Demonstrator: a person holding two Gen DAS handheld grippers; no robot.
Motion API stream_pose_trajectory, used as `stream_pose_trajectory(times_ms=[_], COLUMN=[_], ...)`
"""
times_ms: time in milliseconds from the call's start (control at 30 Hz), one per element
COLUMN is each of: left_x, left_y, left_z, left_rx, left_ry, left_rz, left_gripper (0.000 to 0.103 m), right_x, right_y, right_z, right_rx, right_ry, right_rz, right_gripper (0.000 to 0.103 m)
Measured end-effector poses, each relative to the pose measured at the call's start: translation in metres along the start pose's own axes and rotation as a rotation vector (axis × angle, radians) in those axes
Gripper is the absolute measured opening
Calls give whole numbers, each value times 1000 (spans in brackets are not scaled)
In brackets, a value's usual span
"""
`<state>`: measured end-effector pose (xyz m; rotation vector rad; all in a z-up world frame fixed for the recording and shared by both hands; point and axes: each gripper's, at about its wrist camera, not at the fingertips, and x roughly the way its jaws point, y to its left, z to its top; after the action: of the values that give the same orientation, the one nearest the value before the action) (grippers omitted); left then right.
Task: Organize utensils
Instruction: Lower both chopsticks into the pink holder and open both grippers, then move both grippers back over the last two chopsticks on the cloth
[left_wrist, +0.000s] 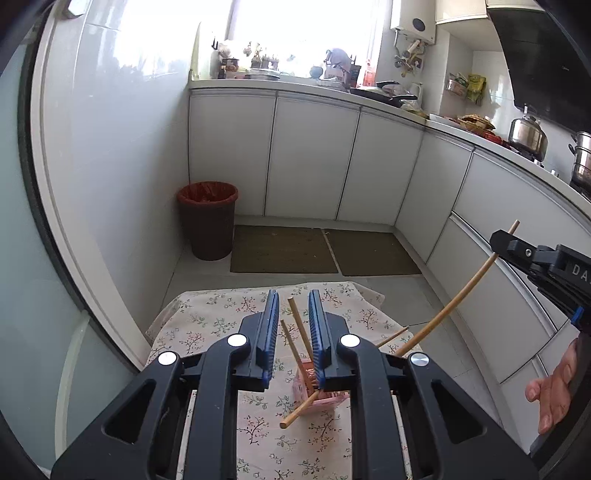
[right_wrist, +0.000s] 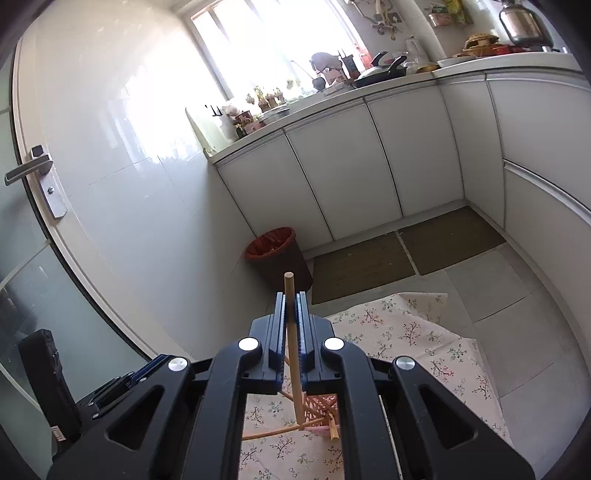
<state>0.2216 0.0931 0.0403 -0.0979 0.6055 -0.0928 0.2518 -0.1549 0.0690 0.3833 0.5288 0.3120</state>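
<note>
A pink slotted utensil holder stands on a floral cloth; two wooden chopsticks stand in it and lean back. Another chopstick lies across the cloth at its base. My left gripper is open and empty, hovering above the holder with the standing chopsticks showing between its fingers. My right gripper is shut on a wooden chopstick above the holder. In the left wrist view that gripper comes in from the right, holding the chopstick slanted down toward the holder.
A brown bin with a red liner stands on the floor by the wall. Two dark mats lie before white cabinets. The counter carries pans and pots. A glass door with a handle is at left.
</note>
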Motion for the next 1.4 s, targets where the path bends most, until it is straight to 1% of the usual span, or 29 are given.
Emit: stream_pose_trajectory(times_ms=[67, 200, 267, 333, 400, 433, 467, 533, 600, 733, 800, 833, 900, 933, 967, 1000, 1067, 1133, 1200, 1300, 1400], left_x=[3, 10, 10, 5, -5, -9, -14, -22, -27, -37, -41, -43, -47, -48, -51, -53, -57, -59, -61, -59, -49], left_y=[6, 15, 17, 15, 11, 9, 6, 0, -7, -18, -24, -26, -32, -32, -35, -36, -40, -44, -48, -56, -64], left_z=[-4, -11, -11, -10, -9, -7, -7, -8, -11, -20, -26, -29, -38, -40, -44, -47, -53, -58, -63, -74, -86], left_rx=[-10, -32, -42, -36, -28, -28, -26, -18, -14, -9, -5, -2, 4, 6, 6, 5, 9, 18, 32, 66, 101], left_ry=[13, 42, 47, 34, 3, -10, -23, -35, -39, -40, -35, -32, -27, -26, -24, -26, -24, -15, -15, 9, 70], left_rz=[5, 29, 45, 65, 77, 78, 78, 79, 78, 72, 70, 66, 63, 61, 60, 61, 59, 57, 62, 62, 45], left_gripper=[17, 20, 20, 25, 36, 38, 41, 43, 50, 56, 62, 64, 68, 70, 76, 80, 83, 89, 96, 96, 96], right_x=[16, 50, 55, 48, 36, 27, 18, 3, -11, -34, -41, -44, -49, -53, -55, -58, -64, -69, -74, -78, -87], right_y=[4, 5, 4, 5, 9, 10, 11, 12, 14, 12, 9, 6, 2, 0, -3, -6, -13, -22, -31, -46, -67], right_z=[-5, -23, -30, -34, -35, -35, -35, -37, -41, -54, -60, -64, -69, -71, -73, -75, -80, -84, -88, -97, -115], right_rx=[-20, -47, -46, -57, -86, -98, -106, -117, -136, -159, -154, -148, -139, -134, -129, -125, -110, -91, -68, -36, 8], right_ry=[10, 48, 70, 66, 47, 32, 15, 1, -6, -17, -7, 1, 15, 17, 16, 16, 18, 30, 40, 74, 117], right_rz=[-1, -3, -15, -38, -62, -79, -93, -108, -129, -183, -190, -203, -219, -226, -239, -257, -275, -292, -305, -324, -336], right_gripper=[6, 14, 27, 30, 33, 39, 43, 46, 51, 63, 66, 68, 74, 79, 84, 86, 93, 96, 96, 97, 96])
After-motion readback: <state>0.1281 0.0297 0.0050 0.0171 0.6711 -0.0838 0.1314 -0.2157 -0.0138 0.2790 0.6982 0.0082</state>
